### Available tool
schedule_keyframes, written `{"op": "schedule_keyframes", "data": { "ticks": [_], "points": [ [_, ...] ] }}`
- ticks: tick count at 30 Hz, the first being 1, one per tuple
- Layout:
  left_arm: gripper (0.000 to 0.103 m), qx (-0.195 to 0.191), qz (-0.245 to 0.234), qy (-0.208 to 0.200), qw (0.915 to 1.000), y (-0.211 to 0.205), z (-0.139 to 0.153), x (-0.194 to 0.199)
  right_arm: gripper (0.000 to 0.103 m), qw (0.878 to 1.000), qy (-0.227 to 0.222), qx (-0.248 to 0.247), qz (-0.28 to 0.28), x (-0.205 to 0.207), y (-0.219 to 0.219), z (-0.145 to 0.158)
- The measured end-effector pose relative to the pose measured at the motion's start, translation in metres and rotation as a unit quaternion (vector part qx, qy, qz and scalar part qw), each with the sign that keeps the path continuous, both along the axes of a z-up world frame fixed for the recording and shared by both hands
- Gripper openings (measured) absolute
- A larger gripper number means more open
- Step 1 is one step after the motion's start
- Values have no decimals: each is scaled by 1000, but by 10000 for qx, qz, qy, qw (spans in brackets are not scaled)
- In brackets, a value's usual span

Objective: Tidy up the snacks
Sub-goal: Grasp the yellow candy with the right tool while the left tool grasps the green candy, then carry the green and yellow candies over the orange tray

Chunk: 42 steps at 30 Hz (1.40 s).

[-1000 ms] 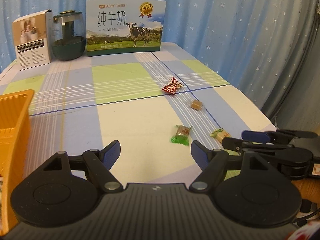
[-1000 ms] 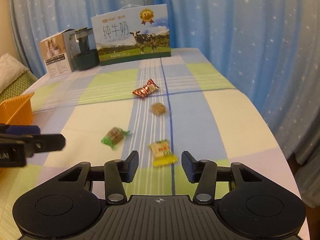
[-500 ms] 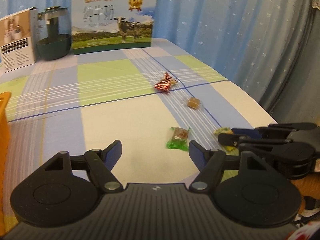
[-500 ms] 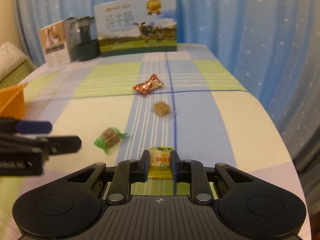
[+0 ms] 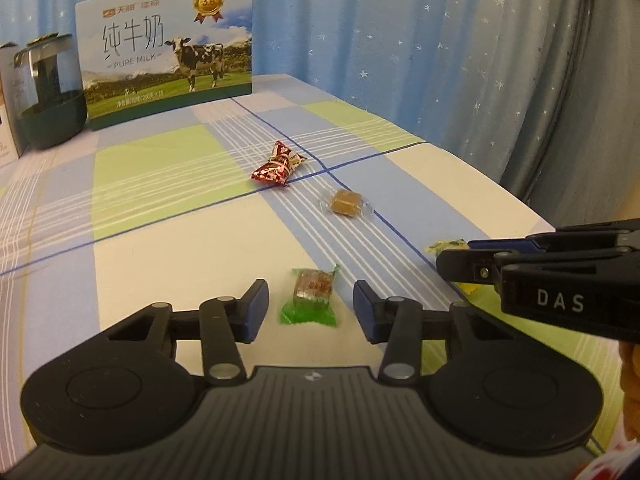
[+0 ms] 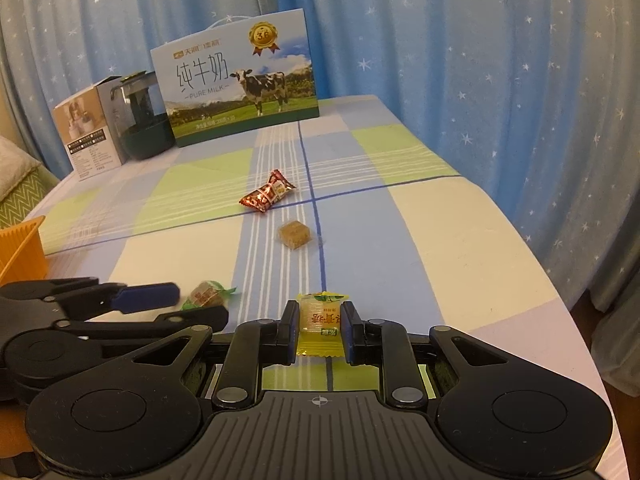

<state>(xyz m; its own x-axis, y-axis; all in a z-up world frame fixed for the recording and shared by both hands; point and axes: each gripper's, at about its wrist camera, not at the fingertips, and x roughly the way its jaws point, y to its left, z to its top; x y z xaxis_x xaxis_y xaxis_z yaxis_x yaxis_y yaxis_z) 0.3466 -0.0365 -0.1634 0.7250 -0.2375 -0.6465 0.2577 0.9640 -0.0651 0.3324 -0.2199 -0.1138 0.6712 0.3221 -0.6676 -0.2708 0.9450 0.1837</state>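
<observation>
My right gripper [image 6: 320,326] is shut on a yellow-wrapped candy [image 6: 320,320], held low over the checked tablecloth. My left gripper [image 5: 308,306] is open, its jaws either side of a green-wrapped candy [image 5: 310,296] lying on the cloth. The same green candy shows in the right wrist view [image 6: 208,295] just beyond the left gripper's fingers [image 6: 144,298]. A red-wrapped candy [image 5: 278,165] and a clear-wrapped brown candy [image 5: 344,203] lie farther out. The right gripper's fingers [image 5: 472,268] show at the right of the left wrist view, hiding most of the yellow candy [image 5: 446,245].
A milk carton box [image 6: 240,80], a dark glass kettle [image 6: 140,120] and a small white box [image 6: 90,140] stand at the table's far end. An orange basket [image 6: 20,248] is at the left. The table's right edge [image 6: 520,240] meets star-print blue curtains.
My right gripper closed on the yellow candy. My left gripper moved forward and right, bringing the green candy between its open jaws.
</observation>
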Motion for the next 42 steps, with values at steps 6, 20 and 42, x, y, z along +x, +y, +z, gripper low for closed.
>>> {"op": "schedule_keyframes", "data": {
  "ticks": [6, 20, 42],
  "points": [
    [21, 139, -39, 33, 9999, -5, -2, 5, 22, 10000, 39, 10, 58, -1, 4, -1],
    [18, -215, 608, 356, 9973, 21, 19, -47, 22, 9996, -110, -46, 239, -17, 15, 7],
    [18, -511, 1614, 108, 9855, 84, 94, -220, 22, 9985, -174, 365, 372, -174, 52, 68]
  ]
}}
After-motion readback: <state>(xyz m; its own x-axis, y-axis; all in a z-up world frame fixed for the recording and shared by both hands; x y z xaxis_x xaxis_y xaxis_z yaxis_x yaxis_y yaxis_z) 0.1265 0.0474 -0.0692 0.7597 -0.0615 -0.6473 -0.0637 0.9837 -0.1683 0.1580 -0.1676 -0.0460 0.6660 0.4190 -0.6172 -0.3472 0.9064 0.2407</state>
